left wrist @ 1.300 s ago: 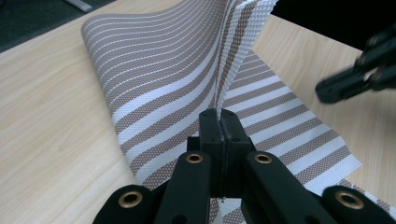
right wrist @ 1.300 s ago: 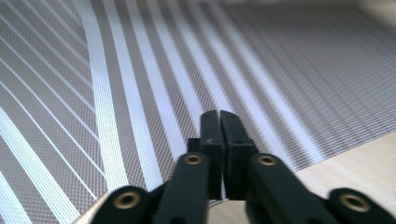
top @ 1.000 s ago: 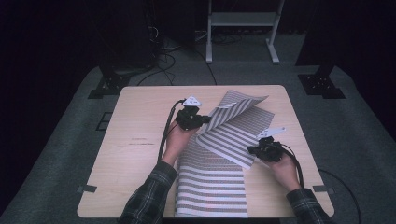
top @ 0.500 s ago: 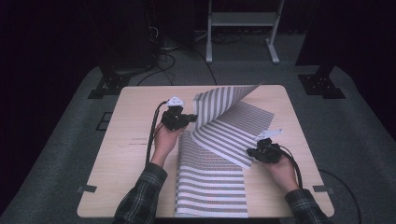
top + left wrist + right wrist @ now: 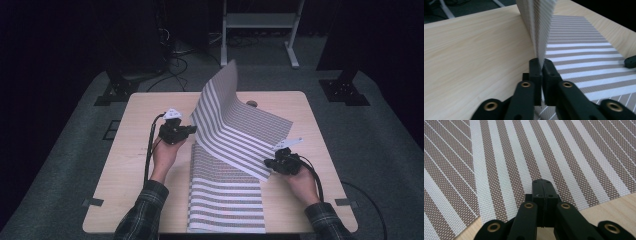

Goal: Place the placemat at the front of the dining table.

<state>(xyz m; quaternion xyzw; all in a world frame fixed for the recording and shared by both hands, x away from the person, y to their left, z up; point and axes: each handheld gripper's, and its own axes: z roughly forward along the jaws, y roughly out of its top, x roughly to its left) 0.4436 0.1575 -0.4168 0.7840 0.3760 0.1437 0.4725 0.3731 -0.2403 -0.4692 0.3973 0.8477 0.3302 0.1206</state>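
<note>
Pale wooden table [image 5: 140, 150] amid a dark room — centre frame, brown-and-white striped woven mat [image 5: 225, 200], far end now lifted steeply upright. Left gripper [image 5: 187, 131] clamped on its edge, right gripper [image 5: 268, 163] closed, pinning the lower fold — mid-fold, seemingly.

Striped mat [image 5: 227, 150] near edge cut off by frame bottom; small object [image 5: 251, 104] indistinct.

We see a grey metal stand [image 5: 260, 22] at top centre, tangled black cables [image 5: 175, 47] on the carpet upper left, and black tripod feet [image 5: 345, 90] at right.
</note>
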